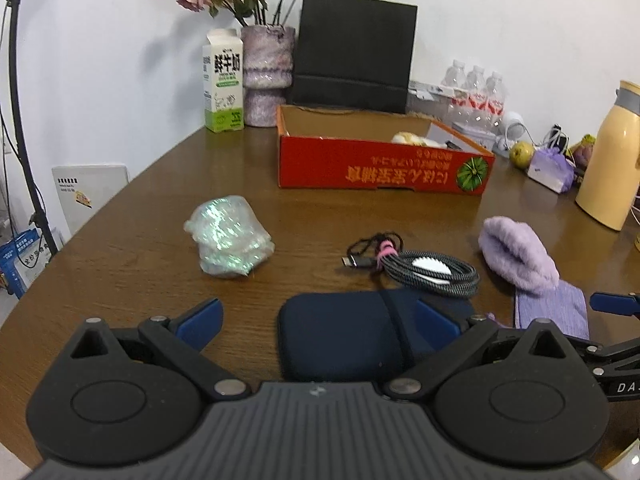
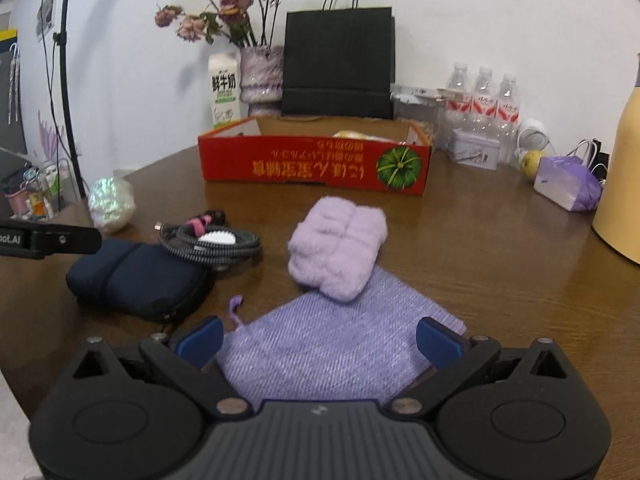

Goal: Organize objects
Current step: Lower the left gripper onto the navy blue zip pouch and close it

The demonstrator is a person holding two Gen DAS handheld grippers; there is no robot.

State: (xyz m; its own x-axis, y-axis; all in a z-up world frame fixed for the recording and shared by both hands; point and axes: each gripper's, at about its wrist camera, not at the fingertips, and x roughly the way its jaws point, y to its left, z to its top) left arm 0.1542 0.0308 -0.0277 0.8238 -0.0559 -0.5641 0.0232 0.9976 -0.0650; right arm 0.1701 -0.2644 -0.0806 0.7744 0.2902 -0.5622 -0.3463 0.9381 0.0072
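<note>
A navy pouch point(image 1: 340, 336) point(image 2: 136, 276) lies on the brown table just ahead of my left gripper point(image 1: 318, 320), which is open, its right finger over the pouch's right end. A coiled braided cable point(image 1: 424, 270) point(image 2: 212, 240) rests behind the pouch. An iridescent wrapped lump point(image 1: 228, 240) point(image 2: 110, 202) sits to the left. A fluffy lilac roll point(image 1: 516, 254) point(image 2: 338, 246) lies partly on a flat purple drawstring bag point(image 1: 552, 308) point(image 2: 336, 352). My right gripper point(image 2: 318, 340) is open, with its fingers on either side of the bag's near part. A red cardboard box point(image 1: 380, 164) point(image 2: 316, 162) stands behind, something pale inside.
Along the wall stand a milk carton point(image 1: 223, 84), a vase of dried roses point(image 1: 266, 76), a black paper bag point(image 1: 354, 56) and water bottles point(image 2: 484, 100). A yellow flask point(image 1: 612, 160), a purple pouch point(image 2: 568, 182) and a small tin point(image 2: 474, 148) sit at the right. The table edge curves away at left.
</note>
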